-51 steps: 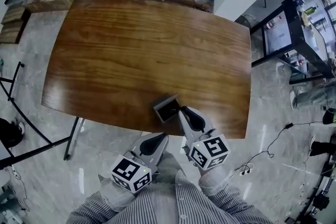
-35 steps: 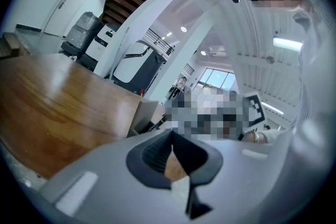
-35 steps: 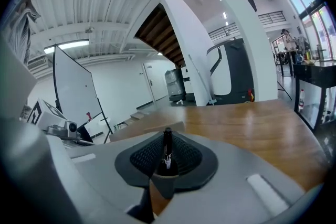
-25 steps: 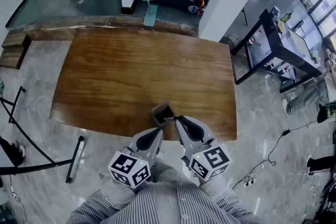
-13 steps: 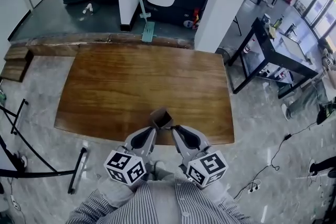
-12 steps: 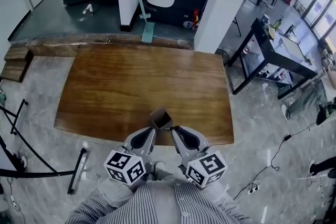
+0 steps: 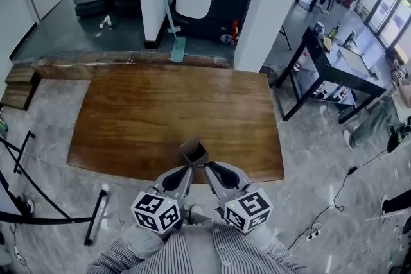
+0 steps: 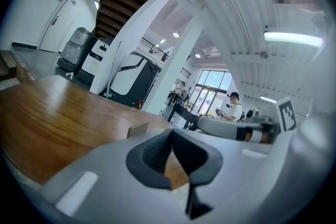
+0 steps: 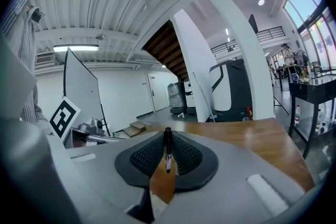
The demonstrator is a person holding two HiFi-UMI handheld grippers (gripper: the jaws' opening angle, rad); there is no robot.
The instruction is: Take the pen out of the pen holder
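Desk carries the pen holder at its near edge; right gripper jaws clamp the pen apparently clear of it, left gripper jaws closed, empty, so extraction looks done.

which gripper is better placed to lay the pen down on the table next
Right. The right gripper is shut on the pen, which stands upright between its pads, out of the pen holder and over the table. The left gripper is shut and holds nothing.
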